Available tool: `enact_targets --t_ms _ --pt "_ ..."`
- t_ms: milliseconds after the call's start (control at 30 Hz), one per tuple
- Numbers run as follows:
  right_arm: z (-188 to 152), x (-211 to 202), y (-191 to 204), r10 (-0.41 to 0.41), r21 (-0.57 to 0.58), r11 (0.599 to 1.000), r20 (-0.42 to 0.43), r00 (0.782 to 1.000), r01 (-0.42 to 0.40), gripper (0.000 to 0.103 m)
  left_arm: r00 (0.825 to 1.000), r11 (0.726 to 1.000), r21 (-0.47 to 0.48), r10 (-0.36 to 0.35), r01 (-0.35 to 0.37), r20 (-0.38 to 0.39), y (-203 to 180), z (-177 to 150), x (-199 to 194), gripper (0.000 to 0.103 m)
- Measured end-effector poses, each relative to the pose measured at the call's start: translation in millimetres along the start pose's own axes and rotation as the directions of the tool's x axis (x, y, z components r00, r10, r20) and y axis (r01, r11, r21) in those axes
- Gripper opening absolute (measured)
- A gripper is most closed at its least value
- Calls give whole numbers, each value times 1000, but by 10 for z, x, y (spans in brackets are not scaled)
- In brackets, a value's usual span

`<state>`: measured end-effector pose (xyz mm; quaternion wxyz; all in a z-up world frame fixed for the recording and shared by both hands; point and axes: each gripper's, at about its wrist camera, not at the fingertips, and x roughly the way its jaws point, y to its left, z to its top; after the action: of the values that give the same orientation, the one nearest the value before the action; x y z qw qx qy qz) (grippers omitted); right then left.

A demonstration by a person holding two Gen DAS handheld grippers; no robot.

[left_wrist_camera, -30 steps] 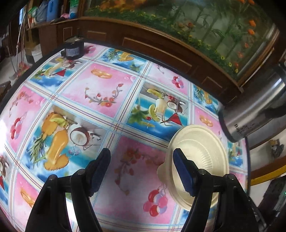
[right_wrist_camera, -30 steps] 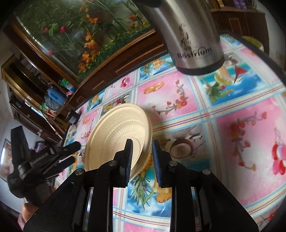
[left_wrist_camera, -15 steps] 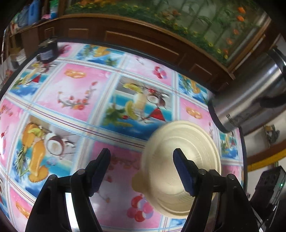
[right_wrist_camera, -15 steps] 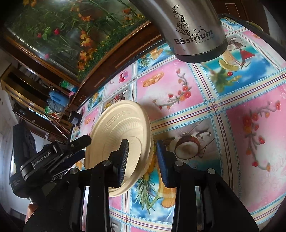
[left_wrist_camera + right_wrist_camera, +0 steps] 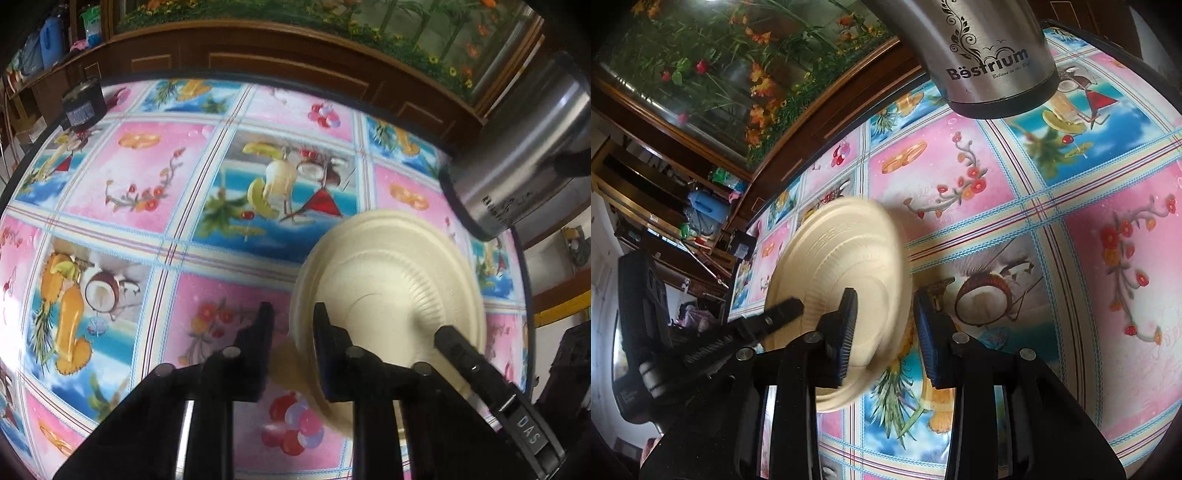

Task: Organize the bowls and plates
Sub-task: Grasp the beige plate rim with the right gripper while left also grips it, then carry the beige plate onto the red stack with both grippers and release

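Over fruit-print tablecloth [image 5: 155, 192], plate [image 5: 391, 280] (tilted) sits between closing left gripper [image 5: 291, 325] jaws and loosely parted right gripper [image 5: 882, 317] jaws

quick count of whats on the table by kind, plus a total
cream plate: 1
steel flask: 1
small dark jar: 1
total: 3
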<state>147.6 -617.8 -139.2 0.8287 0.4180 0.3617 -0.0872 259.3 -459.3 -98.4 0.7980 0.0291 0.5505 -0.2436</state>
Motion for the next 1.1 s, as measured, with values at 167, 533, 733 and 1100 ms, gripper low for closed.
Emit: enact_targets --t_ms 167,533,733,1100 --pt "-25 8 -50 -6 30 1000 -2 1000 6 20 1000 1000 -2 0 0 20 -18 -49 -75 20" --pt "-337 -301 -104 -25 59 998 -4 1000 25 11 1000 999 -28 -26 26 2 20 -437 -301 19" --pt "-672 -701 57 -52 5 999 -19 998 52 11 998 997 -63 -45 47 40 124 -977 -687 20" --pt "-1610 -1127 845 55 -125 990 -95 994 -67 11 984 992 -111 78 -61 159 927 -1876 -1821 19"
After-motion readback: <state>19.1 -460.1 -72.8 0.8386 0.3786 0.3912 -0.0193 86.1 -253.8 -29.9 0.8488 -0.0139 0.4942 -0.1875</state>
